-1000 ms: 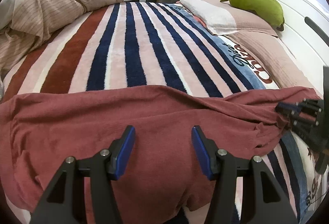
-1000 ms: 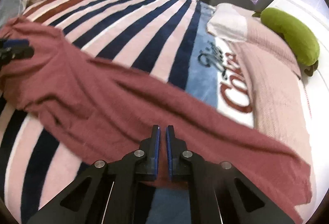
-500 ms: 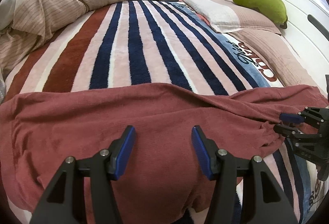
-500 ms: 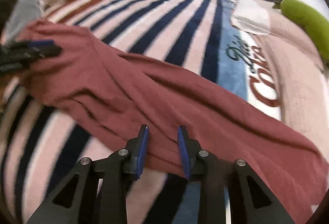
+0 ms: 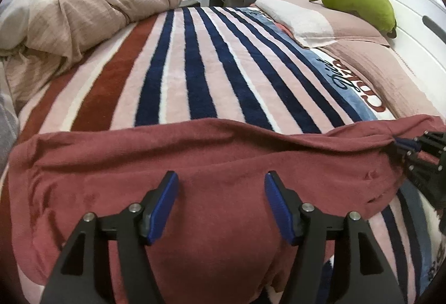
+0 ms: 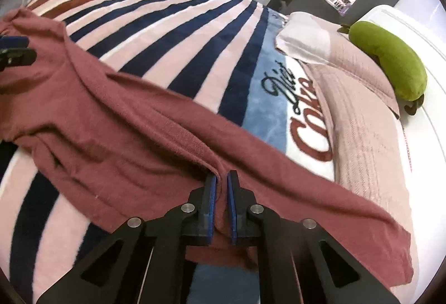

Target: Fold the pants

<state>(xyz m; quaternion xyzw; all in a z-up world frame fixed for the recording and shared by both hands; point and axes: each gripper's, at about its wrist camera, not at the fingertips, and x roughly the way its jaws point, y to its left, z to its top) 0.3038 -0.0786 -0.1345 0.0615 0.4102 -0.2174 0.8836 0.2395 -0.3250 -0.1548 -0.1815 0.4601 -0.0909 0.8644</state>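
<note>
The pants (image 5: 211, 164), a dark red pair, are lying spread across the lower half of both frames on a bed covered by a striped blanket (image 5: 195, 67). In the right wrist view they are running as a long band from the upper left down to the lower right of the frame.

The left gripper (image 5: 221, 192) is being held over the wide part of the garment at the bottom centre of its own view. Its jaws have just been opening a little further and are standing well apart, with the cloth lying beneath them and nothing being pinched.

The right gripper (image 6: 220, 192) is being held at the bottom centre of its frame, and its jaws, having just been closing, are clamped together on a raised fold of the pants. In the left wrist view this gripper is seen at the right edge, where the fabric is being gathered into creases.

A green plush toy (image 6: 390, 58) is resting on the pillows (image 6: 334, 53) at the upper right, and a bundled duvet (image 5: 89, 16) is lying at the upper left.
</note>
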